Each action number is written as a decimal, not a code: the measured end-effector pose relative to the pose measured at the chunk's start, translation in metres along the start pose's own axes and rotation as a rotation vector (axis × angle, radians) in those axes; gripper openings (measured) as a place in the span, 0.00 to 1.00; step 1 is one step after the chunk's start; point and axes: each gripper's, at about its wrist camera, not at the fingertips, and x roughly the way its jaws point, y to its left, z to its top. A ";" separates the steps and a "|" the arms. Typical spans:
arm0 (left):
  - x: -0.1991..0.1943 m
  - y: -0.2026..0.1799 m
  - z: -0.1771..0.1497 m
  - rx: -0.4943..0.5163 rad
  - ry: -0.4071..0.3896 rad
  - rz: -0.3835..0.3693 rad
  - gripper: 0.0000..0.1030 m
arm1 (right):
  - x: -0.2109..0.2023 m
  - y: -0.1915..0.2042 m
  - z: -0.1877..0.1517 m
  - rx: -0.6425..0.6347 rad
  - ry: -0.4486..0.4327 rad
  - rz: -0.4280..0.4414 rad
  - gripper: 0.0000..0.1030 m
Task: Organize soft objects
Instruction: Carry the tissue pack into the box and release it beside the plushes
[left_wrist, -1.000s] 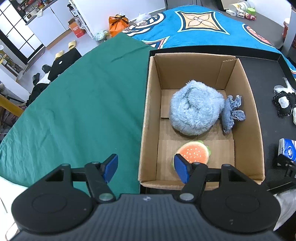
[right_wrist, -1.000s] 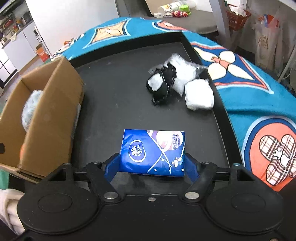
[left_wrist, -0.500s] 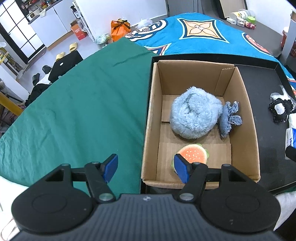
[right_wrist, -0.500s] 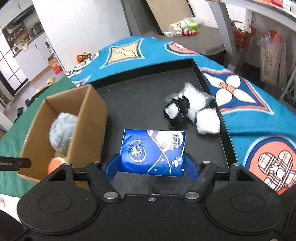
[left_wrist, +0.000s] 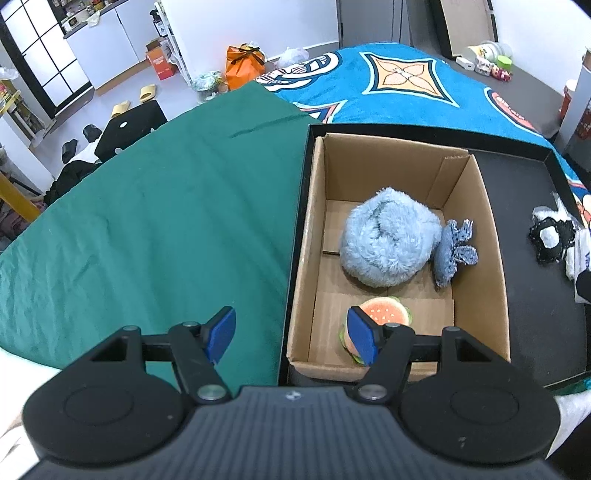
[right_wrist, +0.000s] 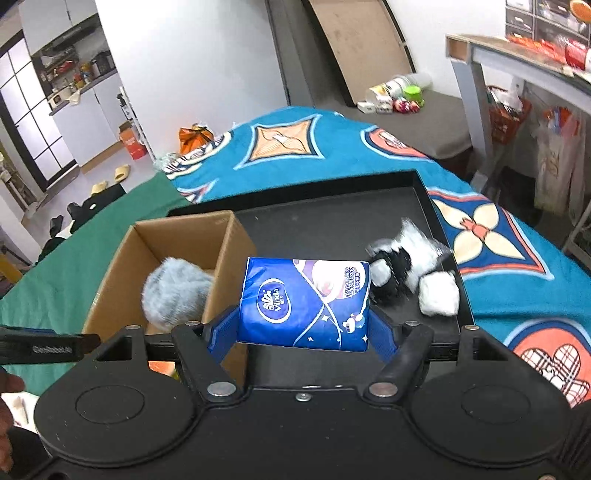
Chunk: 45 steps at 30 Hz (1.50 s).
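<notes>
One box (left_wrist: 476, 236) sits at the left end of one black tray (left_wrist: 524, 206), and I count three soft things in it: a fluffy ball (left_wrist: 388, 243), a denim toy (left_wrist: 452, 249) just right of it, and a burger (left_wrist: 384, 314) at the near end. One black-and-white plush (right_wrist: 410, 269) lies far right on the tray. My right gripper (right_wrist: 303, 334) clamps one tissue pack (right_wrist: 304, 302), lifted clear of the tray. My left gripper (left_wrist: 291, 334) stands half open, empty, over the box's near left corner.
</notes>
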 end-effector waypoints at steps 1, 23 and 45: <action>0.000 0.001 0.000 -0.005 -0.003 -0.002 0.63 | -0.002 0.003 0.003 -0.004 -0.005 0.005 0.69; 0.004 0.022 0.001 -0.095 -0.020 -0.102 0.63 | -0.004 0.058 0.023 -0.083 -0.032 0.077 0.69; 0.041 0.028 0.002 -0.097 0.110 -0.167 0.29 | 0.017 0.102 0.024 -0.112 0.049 0.141 0.69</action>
